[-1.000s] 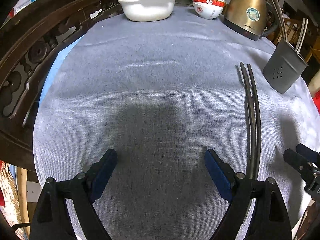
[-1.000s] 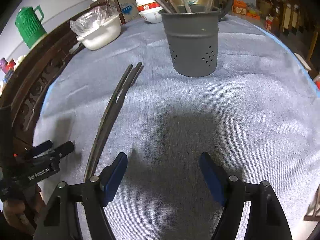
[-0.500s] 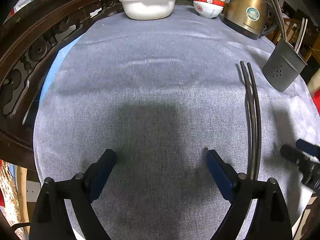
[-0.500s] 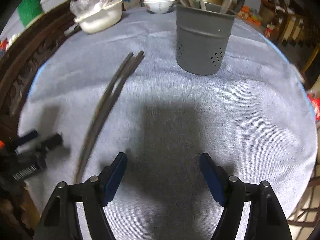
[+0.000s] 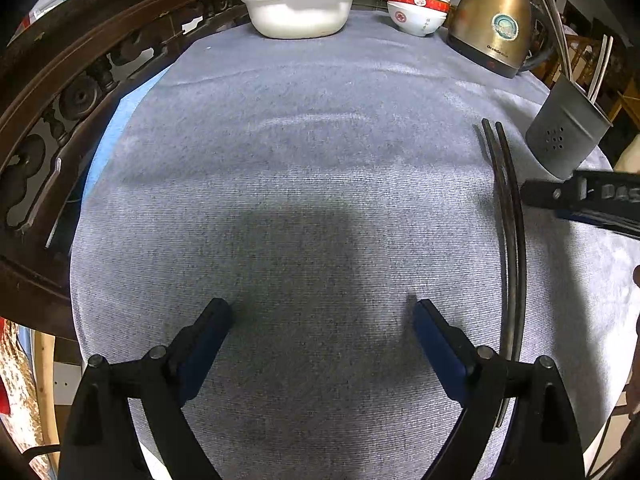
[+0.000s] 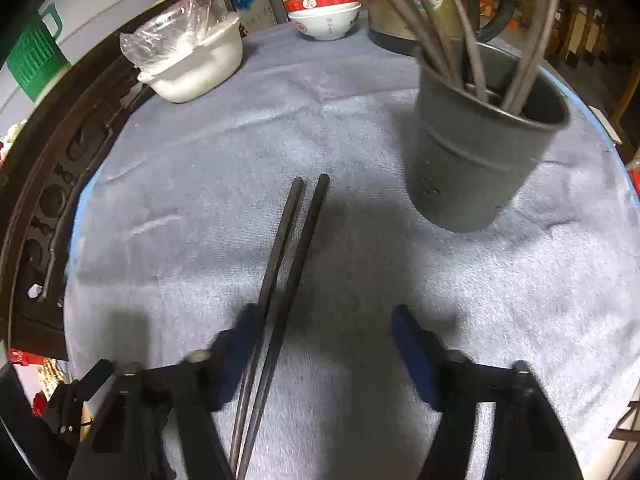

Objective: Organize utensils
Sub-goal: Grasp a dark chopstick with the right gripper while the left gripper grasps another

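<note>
From the left wrist view, the left gripper (image 5: 322, 320) hovers over bare grey tablecloth (image 5: 304, 168) with its fingers spread wide and nothing between them. A pair of dark chopsticks (image 5: 508, 216) lies flat on the cloth to its right, their far tips near the grey utensil holder (image 5: 562, 140), which holds several long metal utensils standing upright. The right gripper (image 5: 532, 194) reaches in from the right edge, just above the chopsticks. At the far rim of the table stand a white bowl (image 5: 298, 14) with a crumpled clear plastic bag in it, a stack of red-banded bowls (image 5: 416, 12) and a brass-coloured kettle (image 5: 494, 28).

From the right wrist view, the right gripper (image 6: 322, 330) is closing, and the chopsticks (image 6: 288, 264) lie between its fingers, close against the left pad (image 6: 240, 344); the right pad stands clear of them. The utensil holder (image 6: 476, 168) stands ahead and to the right, apart from the chopstick tips, with chopsticks or similar long rods leaning inside. The white bowl (image 6: 200, 68) keeps its plastic bag; the stacked bowls (image 6: 322, 8) sit behind.
</note>
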`<state>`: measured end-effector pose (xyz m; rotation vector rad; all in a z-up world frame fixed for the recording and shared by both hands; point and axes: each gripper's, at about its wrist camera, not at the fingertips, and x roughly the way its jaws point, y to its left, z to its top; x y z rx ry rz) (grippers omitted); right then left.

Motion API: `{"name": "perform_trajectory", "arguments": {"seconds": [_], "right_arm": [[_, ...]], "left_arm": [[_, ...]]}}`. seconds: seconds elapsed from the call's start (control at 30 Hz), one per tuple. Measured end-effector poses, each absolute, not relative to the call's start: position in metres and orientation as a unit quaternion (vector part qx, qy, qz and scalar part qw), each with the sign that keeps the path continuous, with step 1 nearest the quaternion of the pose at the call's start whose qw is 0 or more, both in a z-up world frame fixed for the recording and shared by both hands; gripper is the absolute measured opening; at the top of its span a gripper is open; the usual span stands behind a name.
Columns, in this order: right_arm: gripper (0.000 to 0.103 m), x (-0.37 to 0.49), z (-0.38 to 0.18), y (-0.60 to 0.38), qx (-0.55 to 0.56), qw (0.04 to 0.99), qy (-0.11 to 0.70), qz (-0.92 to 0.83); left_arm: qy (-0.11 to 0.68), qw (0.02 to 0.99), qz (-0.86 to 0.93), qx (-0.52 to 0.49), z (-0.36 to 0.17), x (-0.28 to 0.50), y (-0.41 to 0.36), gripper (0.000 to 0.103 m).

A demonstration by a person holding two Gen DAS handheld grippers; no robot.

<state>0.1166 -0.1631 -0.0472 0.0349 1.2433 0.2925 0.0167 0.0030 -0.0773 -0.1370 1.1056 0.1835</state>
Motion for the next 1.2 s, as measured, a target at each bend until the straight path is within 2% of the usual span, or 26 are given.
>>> {"name": "perform_trajectory", "arguments": {"seconds": [0.13,0.2,0.4,0.57,0.7,0.77,1.03,1.2], "right_arm": [[0.039,0.118,-0.051,-0.161,0.015,0.803,0.579,0.139],[0.035,0.119,-0.054,-0.166,0.010,0.799,0.585,0.139],[0.035,0.119,-0.043,-0.171,0.058,0.805,0.569,0.156],[0.037,0.122,-0.058,-0.157,0.040,0.792,0.588,0.159],[0.030,0.120,-0.058,-0.146,-0.014,0.799,0.581,0.156],[0.016,0.121,-0.059,-0.148,-0.014,0.795,0.585,0.159],[0.013,0.116,-0.054,-0.181,-0.078,0.783,0.593,0.172],[0.013,0.117,-0.056,-0.200,-0.080,0.774,0.601,0.183]], "left_arm": [[0.526,0.843,0.087,-0.065,-0.077,0.017,0.003,0.093],[0.528,0.842,0.087,-0.065,-0.078,0.018,0.003,0.093],[0.529,0.841,0.092,-0.065,-0.079,0.022,0.001,0.094],[0.531,0.840,0.090,-0.065,-0.079,0.022,0.002,0.094],[0.532,0.839,0.091,-0.066,-0.079,0.022,0.003,0.094],[0.536,0.836,0.090,-0.070,-0.079,0.025,0.003,0.094],[0.538,0.836,0.045,-0.097,-0.056,0.052,-0.013,0.094],[0.541,0.839,0.014,-0.056,-0.040,0.090,-0.051,0.094]]}}
